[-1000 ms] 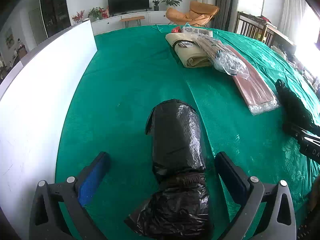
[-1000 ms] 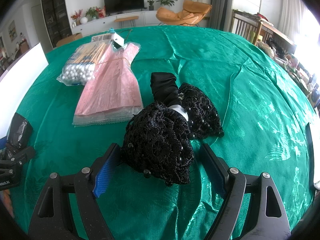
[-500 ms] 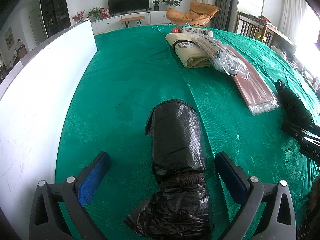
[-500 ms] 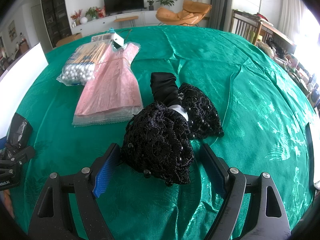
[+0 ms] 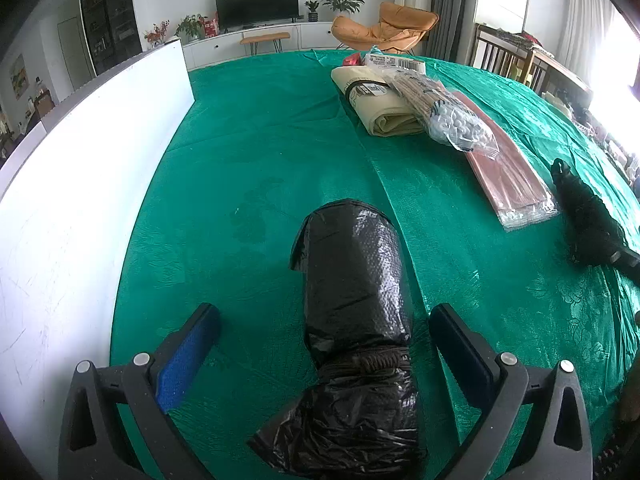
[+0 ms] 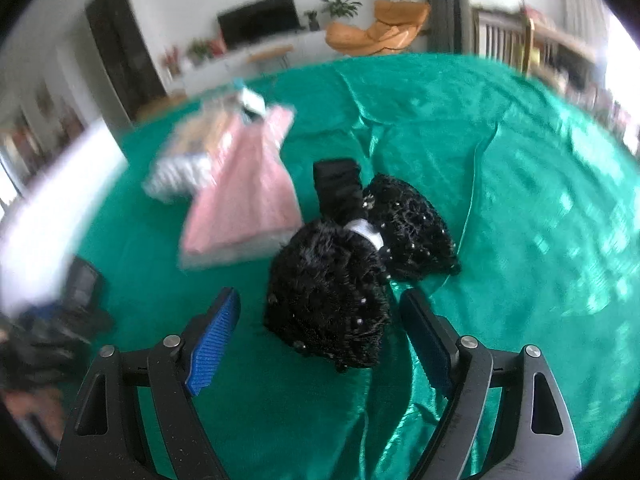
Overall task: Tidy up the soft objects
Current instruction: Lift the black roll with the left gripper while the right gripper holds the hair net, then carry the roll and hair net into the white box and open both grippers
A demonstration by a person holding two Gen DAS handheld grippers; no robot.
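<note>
A roll wrapped in black plastic (image 5: 356,304) lies on the green tablecloth (image 5: 260,160), between the jaws of my left gripper (image 5: 324,332), which is open around it without touching. A black lace beaded bag (image 6: 336,288) lies between the jaws of my right gripper (image 6: 320,320), which is open; the pads stand apart from the lace. This bag also shows at the right edge of the left wrist view (image 5: 588,220). The right wrist view is blurred by motion.
A white board (image 5: 80,180) stands along the left. A cream folded cloth (image 5: 380,104), a pack of cotton swabs (image 5: 448,112) and a flat pink packet (image 5: 508,176) lie at the back right. The pink packet (image 6: 244,200) lies left of the lace bag.
The right wrist view has turned blurred and tilted: my right gripper has risen and shifted over the lace bag. The left gripper and the black roll have not moved.
</note>
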